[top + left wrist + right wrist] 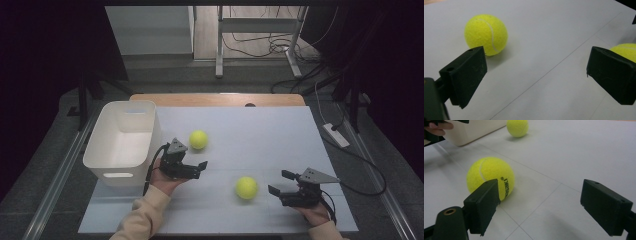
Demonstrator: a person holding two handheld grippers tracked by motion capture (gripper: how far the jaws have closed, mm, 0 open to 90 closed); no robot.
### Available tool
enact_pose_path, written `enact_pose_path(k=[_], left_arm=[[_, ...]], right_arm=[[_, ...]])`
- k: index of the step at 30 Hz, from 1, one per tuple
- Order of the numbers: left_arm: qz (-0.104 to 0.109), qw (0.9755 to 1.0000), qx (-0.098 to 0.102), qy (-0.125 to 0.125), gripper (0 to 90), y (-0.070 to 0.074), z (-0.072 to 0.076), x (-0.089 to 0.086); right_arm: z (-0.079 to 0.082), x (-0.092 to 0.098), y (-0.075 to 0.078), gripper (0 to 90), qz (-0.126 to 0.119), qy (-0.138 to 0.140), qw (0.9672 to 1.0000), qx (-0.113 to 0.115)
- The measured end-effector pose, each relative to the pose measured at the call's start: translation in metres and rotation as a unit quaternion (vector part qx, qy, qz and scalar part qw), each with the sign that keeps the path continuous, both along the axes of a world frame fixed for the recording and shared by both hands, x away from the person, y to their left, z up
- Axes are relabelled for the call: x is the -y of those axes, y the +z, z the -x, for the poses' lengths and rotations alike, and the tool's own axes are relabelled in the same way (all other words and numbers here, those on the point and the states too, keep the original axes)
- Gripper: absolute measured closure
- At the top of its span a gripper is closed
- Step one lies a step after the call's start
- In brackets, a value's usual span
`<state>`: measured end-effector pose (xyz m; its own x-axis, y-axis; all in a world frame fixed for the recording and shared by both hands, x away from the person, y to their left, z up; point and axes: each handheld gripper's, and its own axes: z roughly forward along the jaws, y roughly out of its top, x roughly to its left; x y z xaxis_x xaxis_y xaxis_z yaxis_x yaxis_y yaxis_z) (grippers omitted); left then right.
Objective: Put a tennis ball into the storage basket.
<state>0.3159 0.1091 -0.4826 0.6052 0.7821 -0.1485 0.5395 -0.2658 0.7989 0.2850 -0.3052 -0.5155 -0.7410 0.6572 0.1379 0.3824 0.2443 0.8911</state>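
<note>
- I count two yellow tennis balls, one white bin, and two grippers, one in each of my hands.
- My left gripper point(204, 166) has its jaws spread wide and holds nothing; it sits just beside the white bin point(107, 155), pointing toward the table's middle.
- My right gripper point(280, 182) is also wide apart and empty, near the table's right front part.
- The far ball point(198, 139) rests on the table just beyond my left gripper, near the bin's right wall, not touching either.
- The near ball point(246, 187) rests between my two grippers, closer to the right one; in the right gripper view one jaw covers its lower edge, and I cannot tell if they touch.
- The bin stands at the table's left edge, partly overhanging it.
- Open surface lies right of the far ball and behind the near one.
- The table point(270, 130) has a pale grey top with faint seam lines and a wooden strip at its far edge.
- Beyond it are a dark floor, cables, and metal table legs.
</note>
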Motion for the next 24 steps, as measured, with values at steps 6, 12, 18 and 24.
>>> enact_pose_path(k=[6, 12, 18, 24], left_arm=[[-0.006, 1.0, 0.0, 0.005, 4.0, 0.004, -0.003, 0.003], [-0.008, 0.9999, -0.01, 0.005, 3.9, 0.006, -0.01, 0.007], [-0.016, 0.9997, -0.015, 0.011, 3.8, 0.008, -0.021, 0.007], [-0.019, 0.9994, -0.025, 0.016, 3.8, 0.008, -0.03, 0.007]], right_arm=[[0.0, -0.001, 0.0, 15.3, 0.001, 0.006, 1.0, 0.002], [0.002, -0.001, 0.002, 15.3, 0.0, 0.009, 0.9999, 0.006], [0.005, 0.002, 0.004, 15.3, -0.006, 0.004, 0.9999, 0.009], [0.006, 0.002, 0.003, 15.1, -0.006, 0.0, 1.0, 0.006]])
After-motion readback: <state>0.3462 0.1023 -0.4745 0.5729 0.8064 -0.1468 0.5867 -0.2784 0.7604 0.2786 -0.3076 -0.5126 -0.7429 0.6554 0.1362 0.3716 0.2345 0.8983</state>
